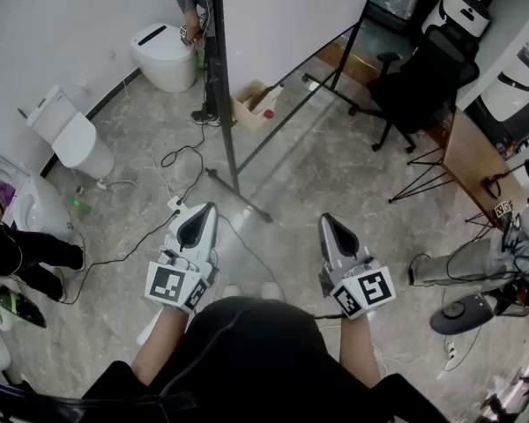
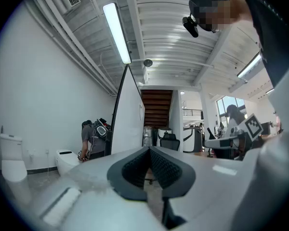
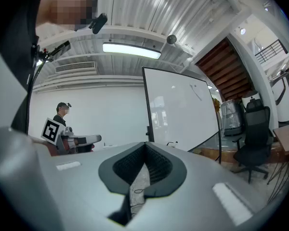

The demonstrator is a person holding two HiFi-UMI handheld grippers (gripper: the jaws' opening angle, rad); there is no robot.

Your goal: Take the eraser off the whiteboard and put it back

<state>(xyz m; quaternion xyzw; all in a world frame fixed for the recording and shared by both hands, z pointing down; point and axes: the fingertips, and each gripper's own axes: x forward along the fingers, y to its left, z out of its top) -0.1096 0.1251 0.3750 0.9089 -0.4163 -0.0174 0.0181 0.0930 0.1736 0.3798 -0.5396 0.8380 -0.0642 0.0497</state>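
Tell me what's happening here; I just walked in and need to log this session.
A person stands in front of a whiteboard on a floor stand, holding a gripper in each hand. The left gripper and the right gripper both point level toward the board, jaws together with nothing between them. Neither touches the board. I cannot make out the eraser in any view, so taking it off does not seem to have begun.

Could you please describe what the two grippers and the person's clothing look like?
Both the left gripper and right gripper have pale grey bodies, black ribbed pads and a cube with black-and-white square markers. The person wears a black top.
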